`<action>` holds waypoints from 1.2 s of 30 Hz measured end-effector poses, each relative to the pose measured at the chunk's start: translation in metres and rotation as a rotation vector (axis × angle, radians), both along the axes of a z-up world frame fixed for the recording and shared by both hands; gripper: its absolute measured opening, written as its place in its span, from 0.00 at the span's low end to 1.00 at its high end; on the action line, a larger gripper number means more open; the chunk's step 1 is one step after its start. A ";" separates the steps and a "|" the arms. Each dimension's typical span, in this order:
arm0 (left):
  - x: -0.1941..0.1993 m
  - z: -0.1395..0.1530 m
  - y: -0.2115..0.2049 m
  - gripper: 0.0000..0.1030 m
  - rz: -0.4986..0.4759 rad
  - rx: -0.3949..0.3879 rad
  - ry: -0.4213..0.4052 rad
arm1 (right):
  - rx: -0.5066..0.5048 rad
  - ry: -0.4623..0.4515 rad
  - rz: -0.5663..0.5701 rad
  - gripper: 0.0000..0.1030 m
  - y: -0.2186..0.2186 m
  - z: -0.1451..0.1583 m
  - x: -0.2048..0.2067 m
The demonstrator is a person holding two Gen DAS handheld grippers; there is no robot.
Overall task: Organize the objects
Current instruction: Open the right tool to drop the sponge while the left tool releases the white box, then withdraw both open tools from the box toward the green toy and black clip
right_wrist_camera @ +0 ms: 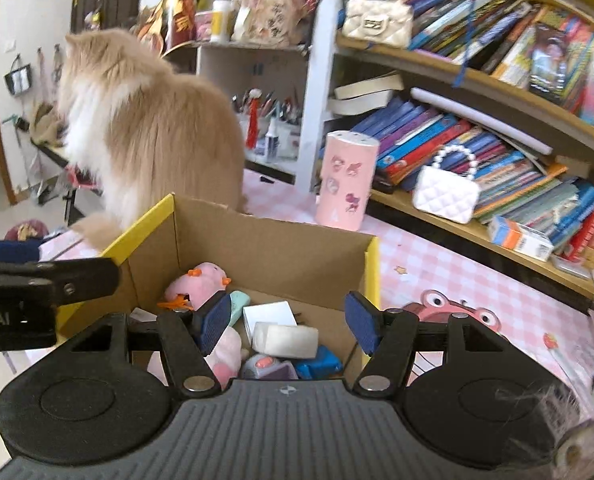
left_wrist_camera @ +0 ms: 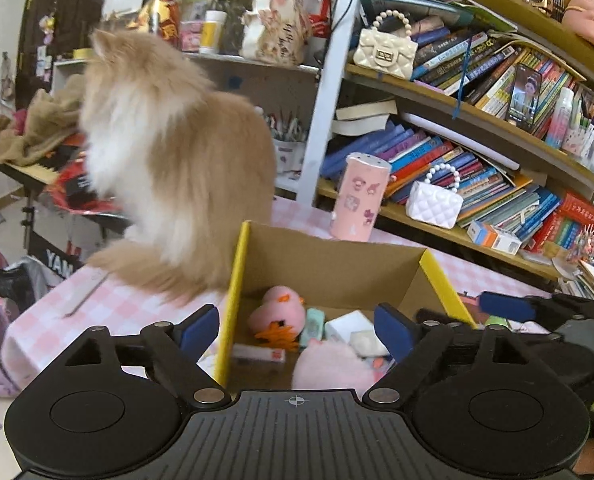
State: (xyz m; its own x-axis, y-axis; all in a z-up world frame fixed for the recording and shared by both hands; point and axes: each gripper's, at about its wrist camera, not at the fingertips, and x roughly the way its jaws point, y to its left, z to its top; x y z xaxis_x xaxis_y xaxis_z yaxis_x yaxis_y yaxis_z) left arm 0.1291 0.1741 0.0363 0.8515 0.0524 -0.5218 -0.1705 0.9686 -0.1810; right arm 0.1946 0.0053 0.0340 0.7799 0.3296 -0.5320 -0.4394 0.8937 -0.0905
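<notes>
An open cardboard box (left_wrist_camera: 329, 264) with yellow flap edges stands on a pink checked table; it also shows in the right wrist view (right_wrist_camera: 265, 240). Inside lie a pink plush duck (left_wrist_camera: 277, 310) (right_wrist_camera: 199, 282), white blocks (right_wrist_camera: 287, 338), a blue toy (right_wrist_camera: 321, 364) and other small items. My left gripper (left_wrist_camera: 299, 332) is open and empty, above the box's near left side. My right gripper (right_wrist_camera: 291, 324) is open and empty, above the box's near edge. The right gripper's finger (left_wrist_camera: 509, 306) shows at the right of the left wrist view.
A fluffy tan and white cat (left_wrist_camera: 169, 152) (right_wrist_camera: 145, 128) sits on the table just left of the box, facing away. A pink cylinder (left_wrist_camera: 361, 196) (right_wrist_camera: 347, 176) stands behind the box. Crowded bookshelves (left_wrist_camera: 477, 128) with small handbags (right_wrist_camera: 445, 192) run along the right.
</notes>
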 end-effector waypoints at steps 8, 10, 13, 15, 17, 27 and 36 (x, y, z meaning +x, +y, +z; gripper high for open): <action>-0.044 -0.014 -0.001 0.89 0.011 -0.013 0.053 | -0.008 0.019 -0.081 0.67 -0.016 -0.011 -0.056; -0.054 -0.020 -0.005 0.89 0.002 0.002 0.075 | -0.015 0.044 -0.087 0.67 -0.017 -0.018 -0.068; -0.066 -0.028 -0.010 0.93 -0.003 0.005 0.117 | -0.020 0.067 -0.095 0.67 -0.017 -0.027 -0.088; -0.074 -0.031 -0.011 0.93 -0.006 0.003 0.131 | -0.026 0.074 -0.111 0.68 -0.017 -0.031 -0.098; -0.081 -0.032 -0.011 0.93 -0.016 0.004 0.142 | -0.025 0.084 -0.122 0.69 -0.019 -0.034 -0.107; -0.113 -0.041 -0.020 0.93 -0.055 0.016 0.183 | -0.043 0.110 -0.187 0.71 -0.029 -0.045 -0.148; -0.132 -0.050 -0.034 0.93 -0.111 0.019 0.218 | -0.049 0.126 -0.249 0.72 -0.044 -0.051 -0.178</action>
